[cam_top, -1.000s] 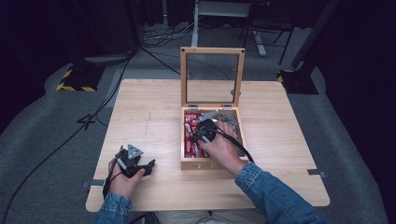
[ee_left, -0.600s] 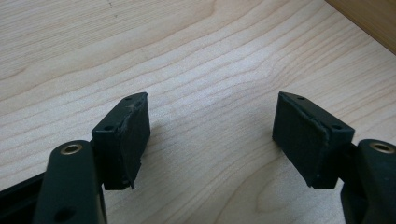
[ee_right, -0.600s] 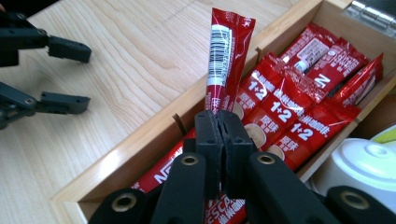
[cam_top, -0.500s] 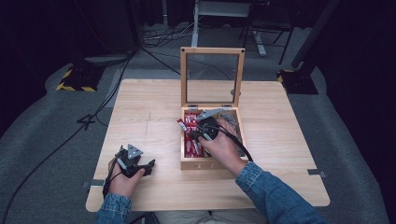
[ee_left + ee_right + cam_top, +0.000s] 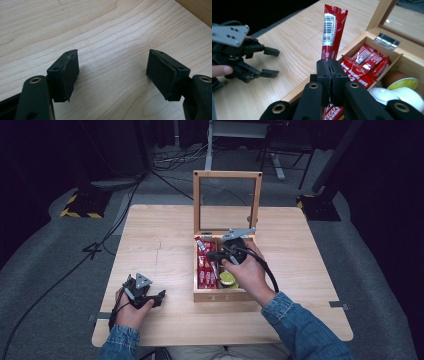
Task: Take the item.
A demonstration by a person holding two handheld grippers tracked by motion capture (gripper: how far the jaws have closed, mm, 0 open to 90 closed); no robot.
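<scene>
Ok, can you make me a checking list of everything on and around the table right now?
Surface: pale wooden table, bare apart from the box.
Job's things: red sachet pinched upright above the wooden box, whose glass lid stands open; more red sachets lie in its left compartment, with small lidded cups in the compartment beside them.
Clutter: nothing seen.
Grippers: right gripper shut on the red sachet; left gripper open, with only bare table between its jaws, near the table's front edge.
Cables: black cable trails from the right gripper; more cables run over the floor.
Surroundings: grey carpet, yellow-black striped base, dark stands behind.
</scene>
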